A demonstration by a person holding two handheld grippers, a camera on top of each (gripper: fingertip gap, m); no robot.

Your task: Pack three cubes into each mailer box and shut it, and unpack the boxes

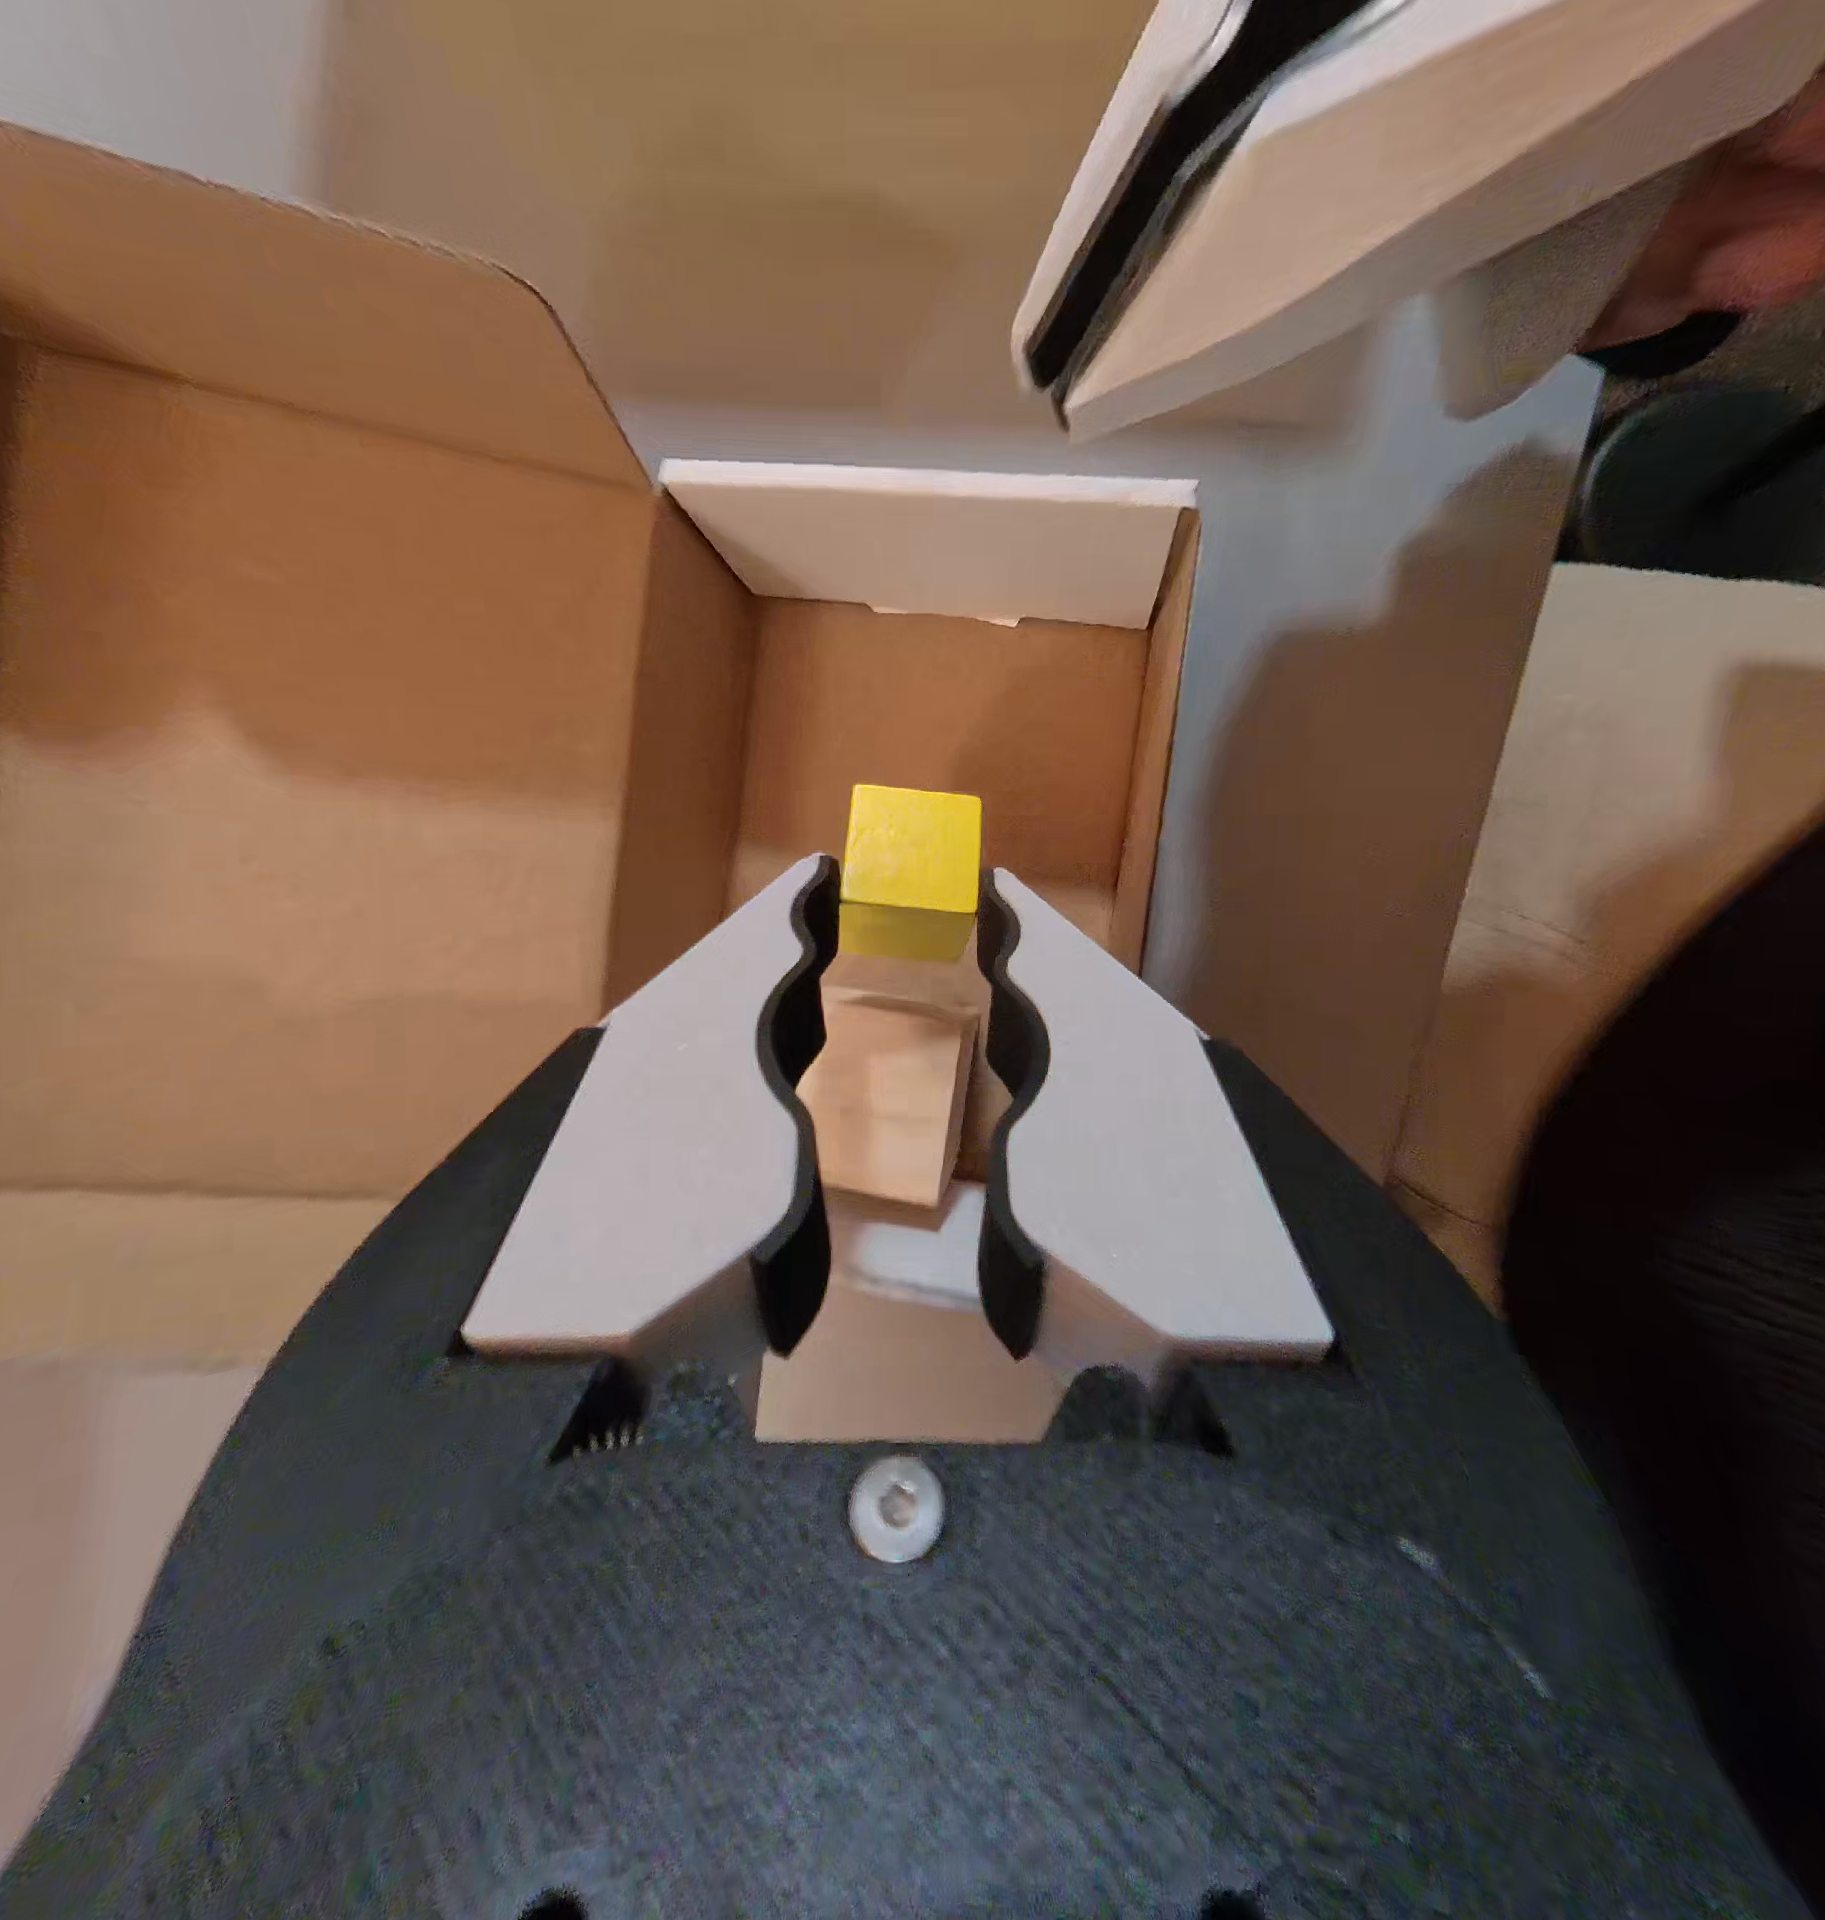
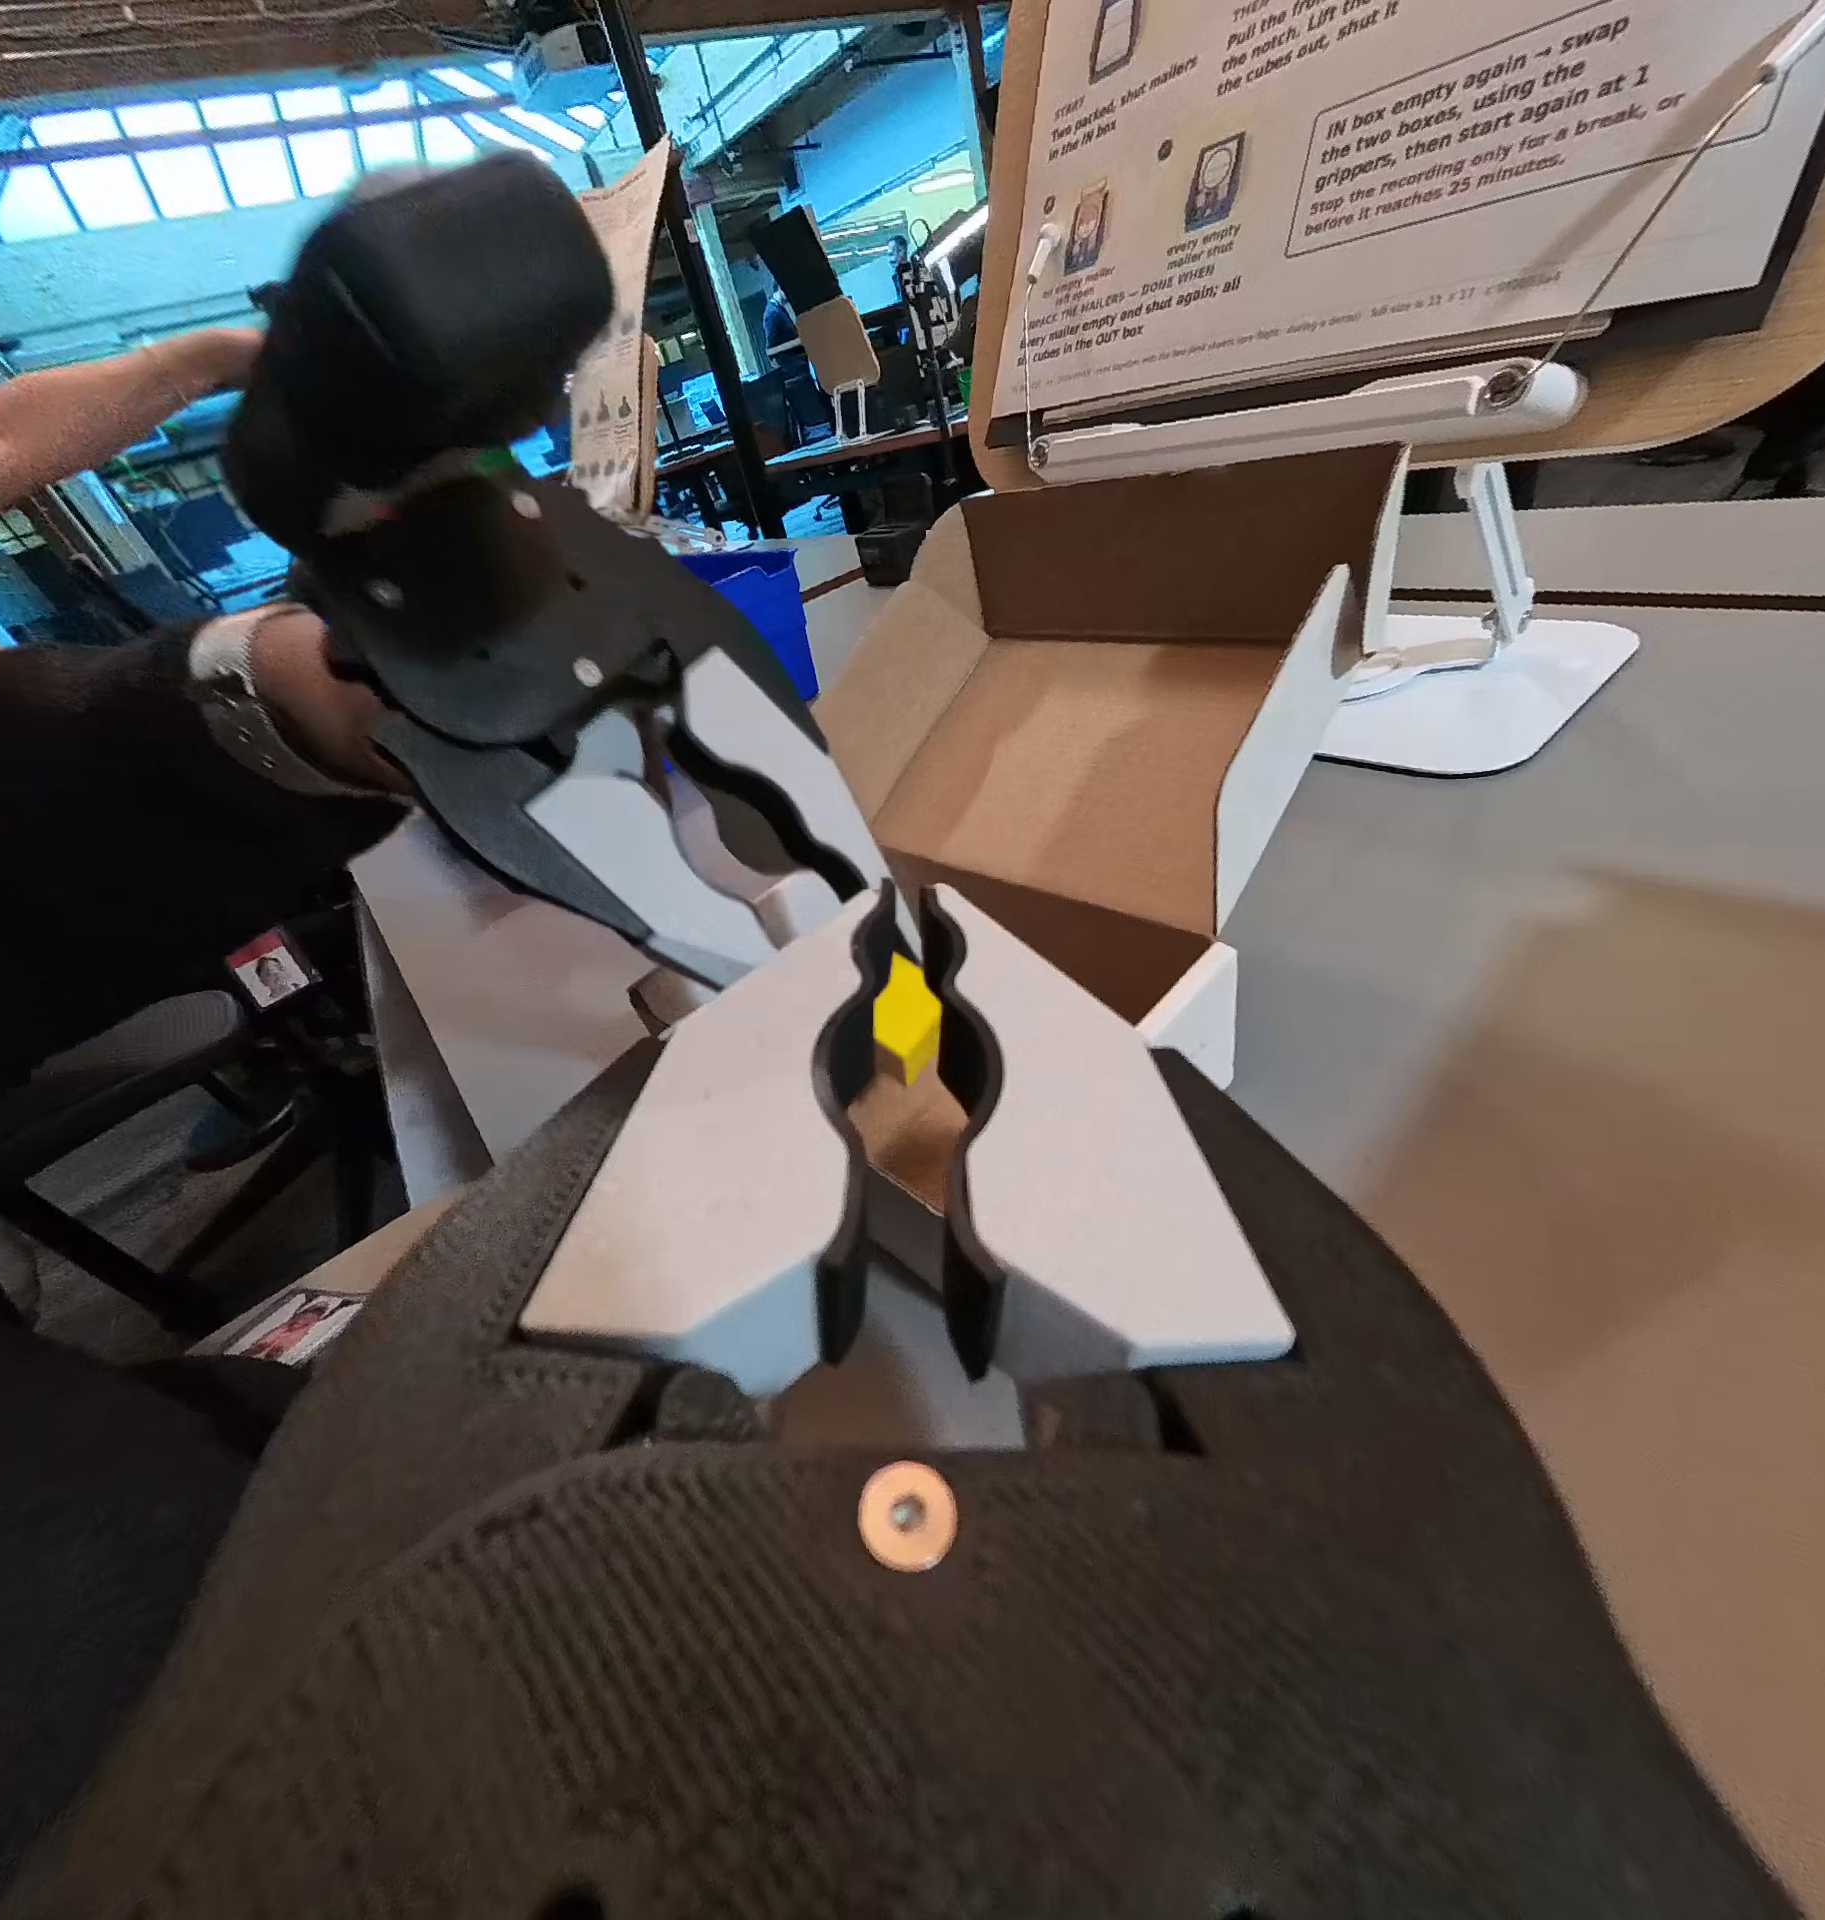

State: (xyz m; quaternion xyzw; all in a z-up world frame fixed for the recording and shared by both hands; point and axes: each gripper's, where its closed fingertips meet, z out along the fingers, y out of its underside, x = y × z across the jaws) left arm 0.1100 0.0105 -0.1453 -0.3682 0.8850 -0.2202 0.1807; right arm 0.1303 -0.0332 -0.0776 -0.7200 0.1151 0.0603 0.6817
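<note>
An open mailer box, white outside and brown inside, lies in front of me, its lid folded out to the left. My left gripper reaches into it, its tips closed on the two sides of a yellow cube. A plain wooden cube lies in the box under the fingers. My right gripper hovers over the box edge, shut and empty. The yellow cube shows through its narrow gap. It also shows in the left wrist view, at the top right.
The mailer lid stands open toward a white stand holding an instruction sheet. A grey table runs right. A person's arm holds the left gripper. A blue bin stands behind. Left tips to right tips: about 8 centimeters.
</note>
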